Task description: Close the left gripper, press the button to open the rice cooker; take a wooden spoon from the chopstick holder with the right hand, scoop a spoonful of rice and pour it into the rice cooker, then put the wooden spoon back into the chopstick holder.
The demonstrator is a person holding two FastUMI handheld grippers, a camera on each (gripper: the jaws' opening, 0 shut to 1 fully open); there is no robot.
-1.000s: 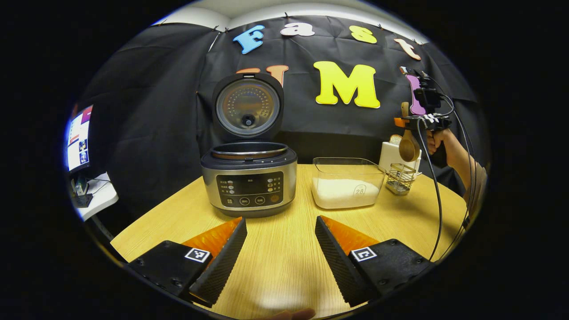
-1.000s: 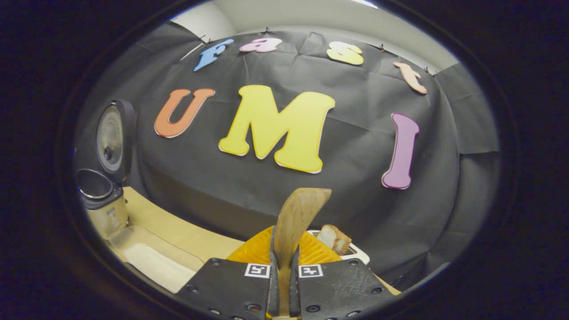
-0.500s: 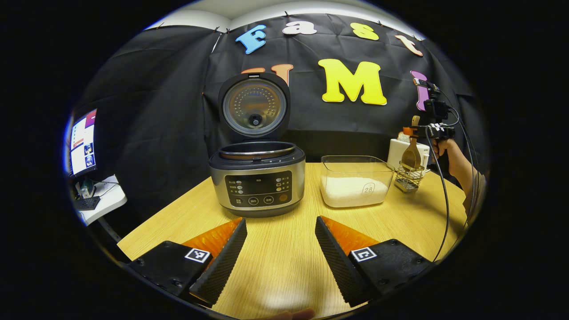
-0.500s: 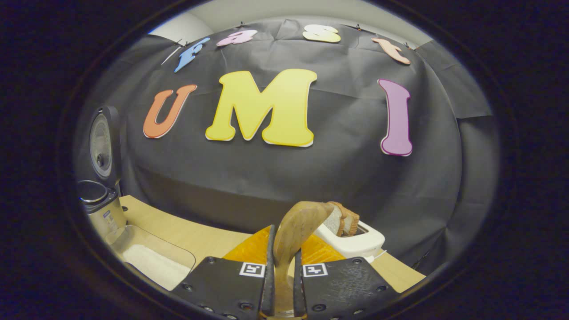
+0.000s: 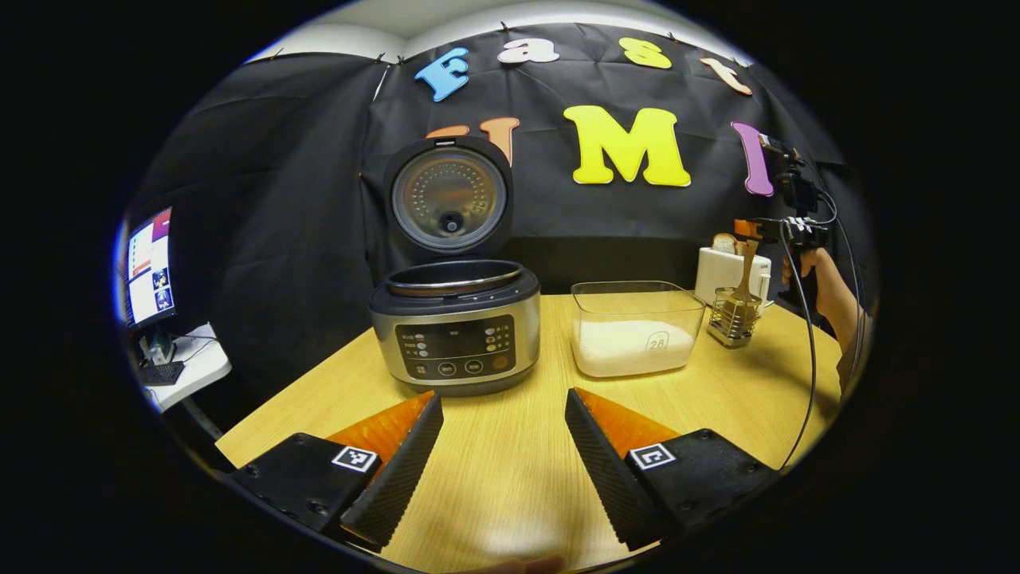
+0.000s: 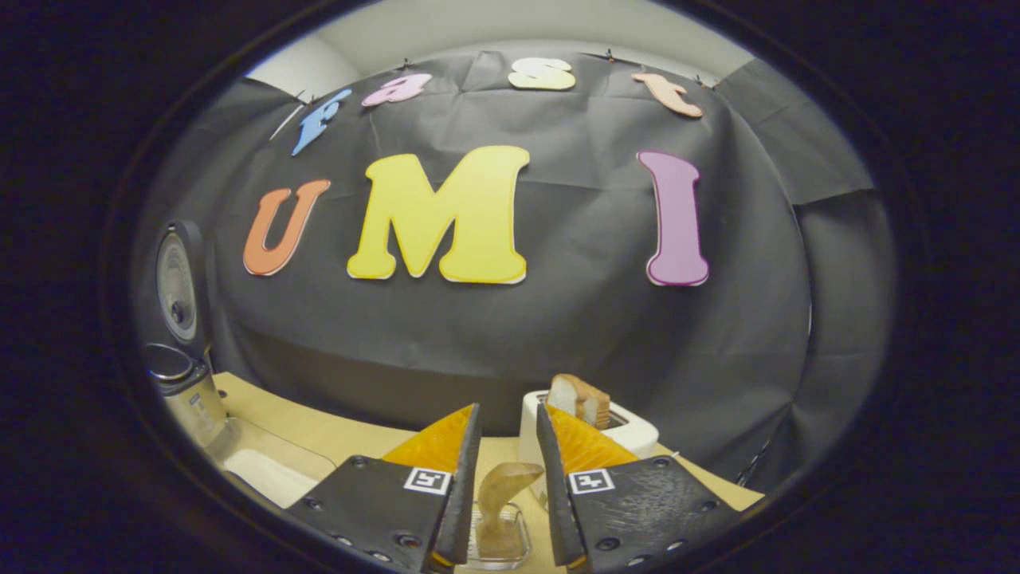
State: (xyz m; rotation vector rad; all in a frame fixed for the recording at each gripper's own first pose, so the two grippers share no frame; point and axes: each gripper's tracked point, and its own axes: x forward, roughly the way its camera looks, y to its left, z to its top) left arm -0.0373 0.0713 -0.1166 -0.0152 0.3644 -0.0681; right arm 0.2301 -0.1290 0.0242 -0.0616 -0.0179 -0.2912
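The right claw (image 6: 507,446) is held level above the chopstick holder (image 6: 498,544), fingers parted and clear of the wooden spoon (image 6: 502,498). The spoon stands upright in the holder, handle up; its bowl is hidden. The left claw (image 5: 504,446) is spread wide above the counter (image 5: 717,391), facing the open rice cooker (image 5: 454,323).

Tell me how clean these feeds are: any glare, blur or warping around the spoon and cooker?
Left gripper view: sharp; soft glare patch on the table; rice cooker crisp. Right gripper view: dimmer, wooden spoon slightly soft between the right gripper fingers; cooker squeezed by fisheye at the left edge.
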